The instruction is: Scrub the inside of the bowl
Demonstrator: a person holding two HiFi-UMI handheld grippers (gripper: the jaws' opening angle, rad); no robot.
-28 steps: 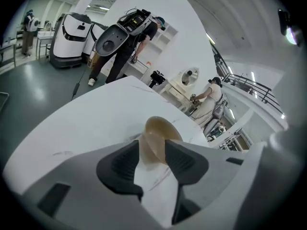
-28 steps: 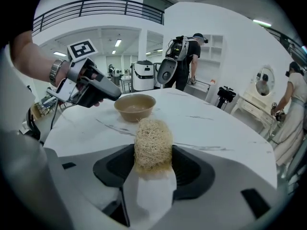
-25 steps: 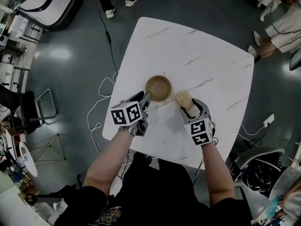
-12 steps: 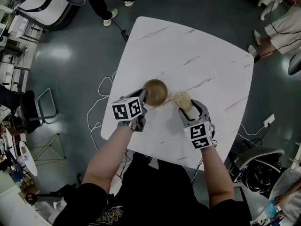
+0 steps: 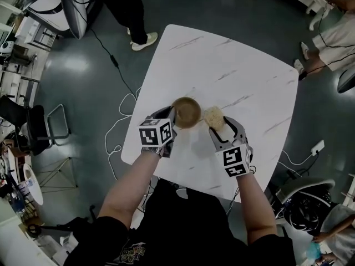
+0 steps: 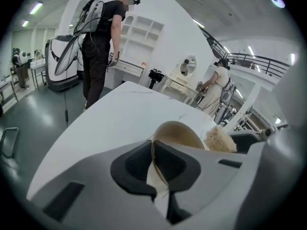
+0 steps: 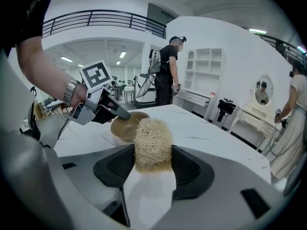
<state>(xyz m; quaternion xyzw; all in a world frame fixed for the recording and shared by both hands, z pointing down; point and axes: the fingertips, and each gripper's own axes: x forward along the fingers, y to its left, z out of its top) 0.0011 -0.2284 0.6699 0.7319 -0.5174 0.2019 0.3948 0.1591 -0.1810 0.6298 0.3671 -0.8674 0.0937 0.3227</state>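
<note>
- My left gripper (image 6: 154, 169) had just been closing. Its jaws stood clamped on the thin near rim of the bowl (image 5: 187, 111), with the wall of the bowl between the pads.
- The bowl sat on the white table (image 5: 238, 65), toward my side of it and between my two grippers.
- That hold was on an edge only. I judged that hard scrubbing could twist the bowl out of the pads, or tip it and send it skating across the smooth top.
- My right gripper (image 5: 217, 125) was clamped on the fibrous scrubber (image 7: 152, 145), which hung just beside the bowl's right rim and was not yet inside.
- Only the lower part of the scrubber was pinched. Pushed sideways against the wall, its loose upper end might fold over or drag out of the jaws.
- The grippers stood close together. Swinging the scrubber in carelessly could knock a right jaw against the rim or the left gripper and jolt the bowl loose.
</note>
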